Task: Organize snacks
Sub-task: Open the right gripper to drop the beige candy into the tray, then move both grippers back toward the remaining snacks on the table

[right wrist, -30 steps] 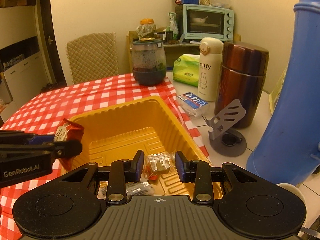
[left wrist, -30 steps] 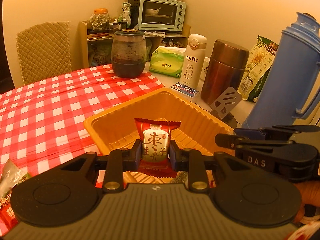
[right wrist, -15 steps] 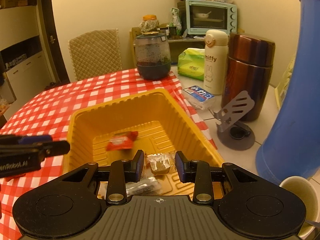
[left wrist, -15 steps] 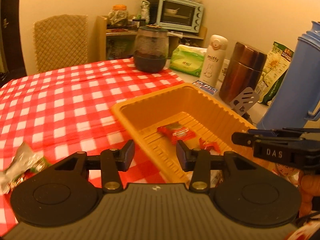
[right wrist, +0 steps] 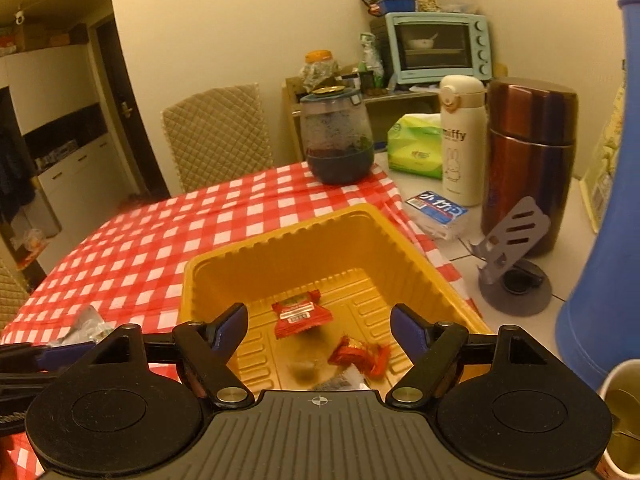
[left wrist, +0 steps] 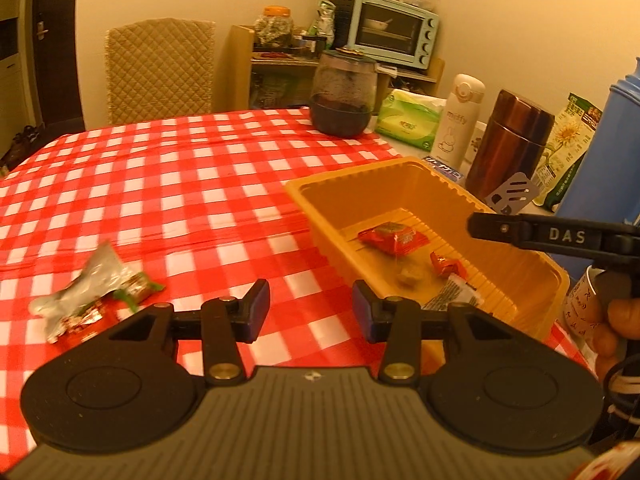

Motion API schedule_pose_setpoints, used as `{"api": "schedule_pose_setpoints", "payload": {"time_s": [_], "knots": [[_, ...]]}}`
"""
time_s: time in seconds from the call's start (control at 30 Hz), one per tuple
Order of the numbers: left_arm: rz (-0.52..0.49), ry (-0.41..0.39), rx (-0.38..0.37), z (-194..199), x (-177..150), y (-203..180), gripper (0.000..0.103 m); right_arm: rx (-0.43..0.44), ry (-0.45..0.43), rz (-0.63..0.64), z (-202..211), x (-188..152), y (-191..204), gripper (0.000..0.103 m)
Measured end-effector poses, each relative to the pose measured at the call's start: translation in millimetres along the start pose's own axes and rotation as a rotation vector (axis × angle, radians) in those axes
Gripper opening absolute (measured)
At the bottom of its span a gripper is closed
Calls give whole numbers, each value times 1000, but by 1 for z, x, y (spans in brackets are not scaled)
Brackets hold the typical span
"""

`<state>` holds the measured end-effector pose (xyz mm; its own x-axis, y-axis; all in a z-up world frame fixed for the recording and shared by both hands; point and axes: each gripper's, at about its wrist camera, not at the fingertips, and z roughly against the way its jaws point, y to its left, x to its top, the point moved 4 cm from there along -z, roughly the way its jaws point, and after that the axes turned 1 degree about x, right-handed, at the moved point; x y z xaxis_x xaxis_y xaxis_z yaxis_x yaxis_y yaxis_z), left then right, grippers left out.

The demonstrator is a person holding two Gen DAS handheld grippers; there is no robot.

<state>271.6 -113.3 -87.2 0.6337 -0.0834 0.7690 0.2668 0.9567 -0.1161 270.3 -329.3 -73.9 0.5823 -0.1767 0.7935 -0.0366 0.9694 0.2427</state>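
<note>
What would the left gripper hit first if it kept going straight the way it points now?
Probably the red checked tablecloth: the left gripper is open and empty, aimed down just left of the yellow tray. Depth is hard to judge.

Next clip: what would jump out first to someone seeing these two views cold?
The red-and-white checked tablecloth fills the left of both views, with the yellow tray set on its right edge, holding a red snack packet and a few smaller wrapped sweets. Loose snack wrappers lie on the cloth left of the tray. A tall blue flask looms at far right.
</note>
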Motion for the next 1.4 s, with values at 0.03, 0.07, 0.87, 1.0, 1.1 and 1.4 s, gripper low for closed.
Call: {"api": "schedule_pose_setpoints", "payload": {"time_s": [0.03,0.07,0.87,1.0,1.1,1.4], "knots": [[3,-2,7,4,-1,2,41,-8,5,5,3,-1,0,78],[7,-5,12,9,-3,4,41,-18,7,11,7,-2,1,78],[105,-59,105,135,-23,49,83,12,35,84,99,-12,95,78],[125,-70,119,151,-24,57,90,31,35,99,105,-16,112,78],[155,-80,129,162,-25,65,91,46,35,107,108,-19,123,78],[175,-81,182,178,-28,89,92,79,53,142,102,-30,150,78]]}}
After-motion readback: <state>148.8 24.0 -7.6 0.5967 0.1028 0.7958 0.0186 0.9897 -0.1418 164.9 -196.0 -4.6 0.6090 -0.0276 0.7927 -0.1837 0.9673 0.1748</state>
